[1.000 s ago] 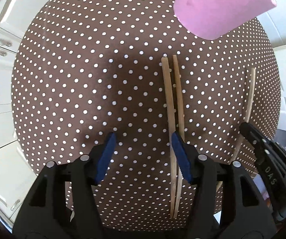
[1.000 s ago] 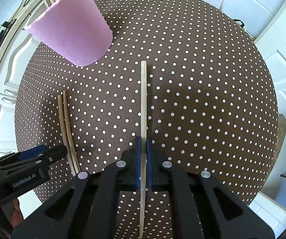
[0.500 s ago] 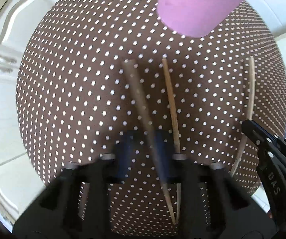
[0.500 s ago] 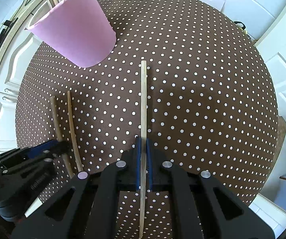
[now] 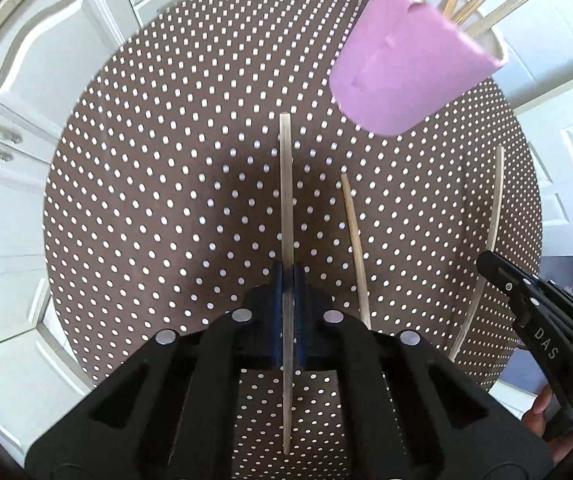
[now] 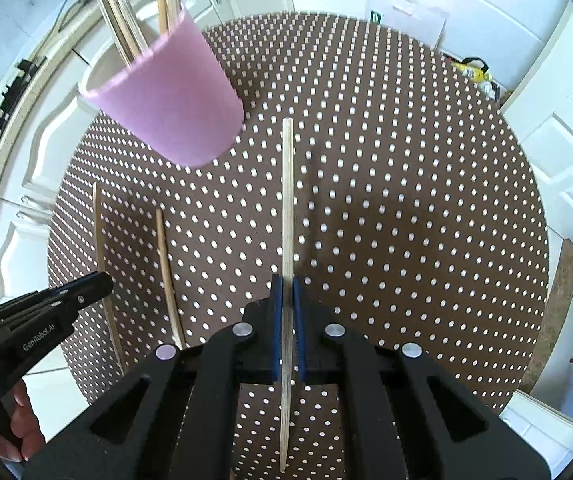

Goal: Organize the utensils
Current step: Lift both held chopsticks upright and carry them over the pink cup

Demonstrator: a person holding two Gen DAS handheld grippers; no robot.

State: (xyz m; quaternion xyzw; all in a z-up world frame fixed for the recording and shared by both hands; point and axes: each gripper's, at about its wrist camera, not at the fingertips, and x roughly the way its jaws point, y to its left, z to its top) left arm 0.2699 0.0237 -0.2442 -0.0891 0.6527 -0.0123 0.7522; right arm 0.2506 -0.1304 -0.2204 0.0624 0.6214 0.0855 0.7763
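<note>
The left gripper (image 5: 287, 292) is clenched on a wooden stick (image 5: 285, 184) running forward between its pads. A loose stick (image 5: 353, 240) lies on the polka-dot table (image 5: 166, 200) just right of it. The right gripper (image 6: 287, 296) clamps another stick (image 6: 287, 200). The pink cup (image 6: 174, 104) holding more sticks stands ahead.

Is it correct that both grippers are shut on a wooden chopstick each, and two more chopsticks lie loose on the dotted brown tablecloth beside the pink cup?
Not quite. Only one wooden chopstick lies loose on the dotted brown tablecloth, as the left wrist view shows. The left gripper and the right gripper are each shut on a chopstick, near the pink cup.
</note>
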